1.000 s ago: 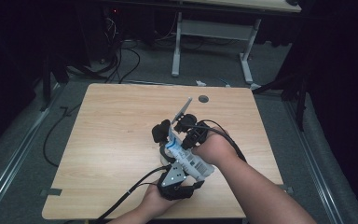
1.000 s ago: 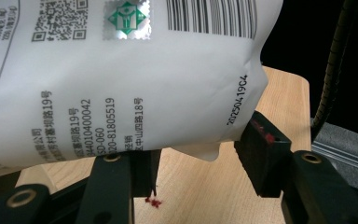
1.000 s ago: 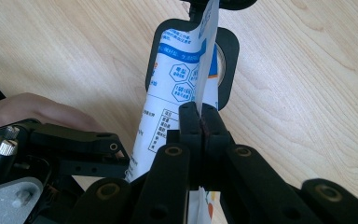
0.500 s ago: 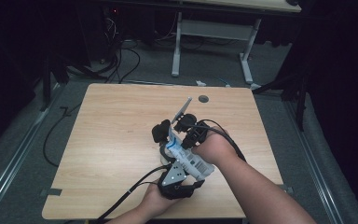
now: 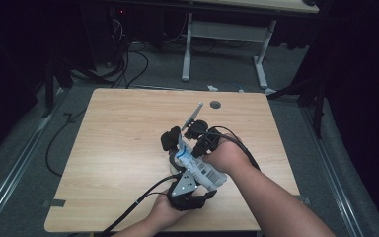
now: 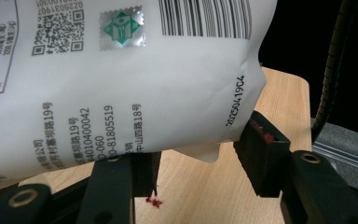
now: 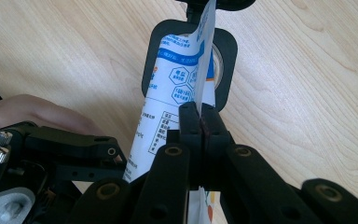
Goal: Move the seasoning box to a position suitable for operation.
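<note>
Jaws of both hands grip the white pouch (image 5: 197, 166) above the table (image 5: 113, 148).

The white pouch (image 6: 121, 79) ran off the left gripper view's top and left edges, its small print cut short. In the high view, hands and grippers covered most of it.

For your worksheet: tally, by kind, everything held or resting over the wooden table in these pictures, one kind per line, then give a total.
White printed pouch: 1
Handheld grippers: 2, the left gripper and the right gripper, both closed on the pouch
Round grommet hole in the table: 1
Total: 4
</note>
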A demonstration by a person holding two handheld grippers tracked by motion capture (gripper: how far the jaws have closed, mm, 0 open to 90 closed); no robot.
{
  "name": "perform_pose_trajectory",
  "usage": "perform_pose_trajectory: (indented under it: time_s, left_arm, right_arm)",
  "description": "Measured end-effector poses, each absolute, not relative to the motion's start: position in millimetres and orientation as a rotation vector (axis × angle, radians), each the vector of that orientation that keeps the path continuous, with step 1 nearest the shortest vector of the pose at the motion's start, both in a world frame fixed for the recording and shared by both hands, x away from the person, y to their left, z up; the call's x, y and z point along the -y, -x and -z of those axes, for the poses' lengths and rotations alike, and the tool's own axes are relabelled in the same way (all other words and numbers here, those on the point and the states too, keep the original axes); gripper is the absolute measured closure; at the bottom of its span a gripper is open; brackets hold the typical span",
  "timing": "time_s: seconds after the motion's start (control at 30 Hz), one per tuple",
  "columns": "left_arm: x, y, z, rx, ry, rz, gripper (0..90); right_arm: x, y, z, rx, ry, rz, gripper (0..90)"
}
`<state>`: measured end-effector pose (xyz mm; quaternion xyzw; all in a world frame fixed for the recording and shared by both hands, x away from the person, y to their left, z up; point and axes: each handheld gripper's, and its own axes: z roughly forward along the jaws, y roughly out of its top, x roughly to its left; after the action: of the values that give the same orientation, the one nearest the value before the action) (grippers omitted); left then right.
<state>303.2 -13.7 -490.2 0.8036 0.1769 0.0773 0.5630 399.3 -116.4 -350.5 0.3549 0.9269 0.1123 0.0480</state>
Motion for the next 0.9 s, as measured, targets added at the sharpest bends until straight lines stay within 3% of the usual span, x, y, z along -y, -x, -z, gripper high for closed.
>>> perform_pose_trajectory:
  time_s: [0.9]
  left_arm:
    - [12.4, -304.1, 489.1, -0.416, -1.879, -0.189, 53.2]
  right_arm:
    - [114.3, -401.5, 350.2, -2.83, -1.071, -0.354, 89.9]
